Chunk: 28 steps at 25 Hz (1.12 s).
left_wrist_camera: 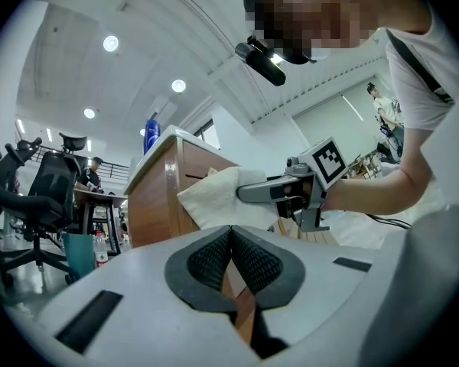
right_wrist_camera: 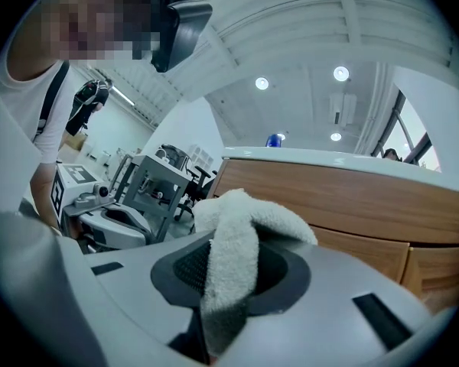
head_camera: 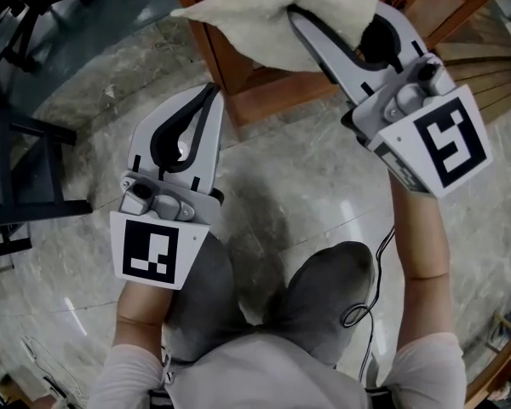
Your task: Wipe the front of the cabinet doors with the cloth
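Marble floor (head_camera: pixel 307 186) fills the head view, with the wooden cabinet (head_camera: pixel 268 92) along its far edge and our grey-trousered knees (head_camera: pixel 324 288) at the near edge. We hold the right gripper (right_wrist_camera: pixel 228 277) high toward the cabinet doors (right_wrist_camera: pixel 344 197). Its fingers are clenched on the white cloth (head_camera: pixel 264 15), which bunches between the pads and drapes over them. The cloth hangs just before the cabinet's corner; whether it touches the wood we cannot say with certainty. We hold the left gripper (head_camera: pixel 210 96) lower, over the floor beside the cabinet's base, its fingers pressed together with nothing between them. A blue bottle (left_wrist_camera: pixel 151 132) stands on the cabinet's white top surface (right_wrist_camera: pixel 321 157).
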### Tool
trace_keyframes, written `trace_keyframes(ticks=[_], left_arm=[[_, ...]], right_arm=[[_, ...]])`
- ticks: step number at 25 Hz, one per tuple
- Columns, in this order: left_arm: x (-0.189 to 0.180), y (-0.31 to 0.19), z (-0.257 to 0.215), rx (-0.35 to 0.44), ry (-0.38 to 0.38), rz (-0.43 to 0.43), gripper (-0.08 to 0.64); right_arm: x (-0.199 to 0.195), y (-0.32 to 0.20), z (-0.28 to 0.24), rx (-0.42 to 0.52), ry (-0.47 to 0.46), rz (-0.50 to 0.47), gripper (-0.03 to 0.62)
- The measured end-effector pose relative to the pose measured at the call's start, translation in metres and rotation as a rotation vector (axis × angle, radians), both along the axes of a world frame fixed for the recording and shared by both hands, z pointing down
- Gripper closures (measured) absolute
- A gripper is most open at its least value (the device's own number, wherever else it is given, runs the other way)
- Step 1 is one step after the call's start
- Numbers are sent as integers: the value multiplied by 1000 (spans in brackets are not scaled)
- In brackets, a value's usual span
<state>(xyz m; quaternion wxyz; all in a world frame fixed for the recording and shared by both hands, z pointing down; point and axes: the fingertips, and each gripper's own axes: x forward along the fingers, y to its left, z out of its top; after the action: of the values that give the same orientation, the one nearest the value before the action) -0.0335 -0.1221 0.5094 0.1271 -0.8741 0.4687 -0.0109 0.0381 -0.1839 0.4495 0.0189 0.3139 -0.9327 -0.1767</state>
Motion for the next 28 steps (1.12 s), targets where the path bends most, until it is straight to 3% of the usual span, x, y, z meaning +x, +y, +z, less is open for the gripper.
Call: trace_keyframes(ticks=[28], left_arm=[[36,-7,-12,50,-29,11,541]], right_arm=[[82,-40,3,99,128,156,489]])
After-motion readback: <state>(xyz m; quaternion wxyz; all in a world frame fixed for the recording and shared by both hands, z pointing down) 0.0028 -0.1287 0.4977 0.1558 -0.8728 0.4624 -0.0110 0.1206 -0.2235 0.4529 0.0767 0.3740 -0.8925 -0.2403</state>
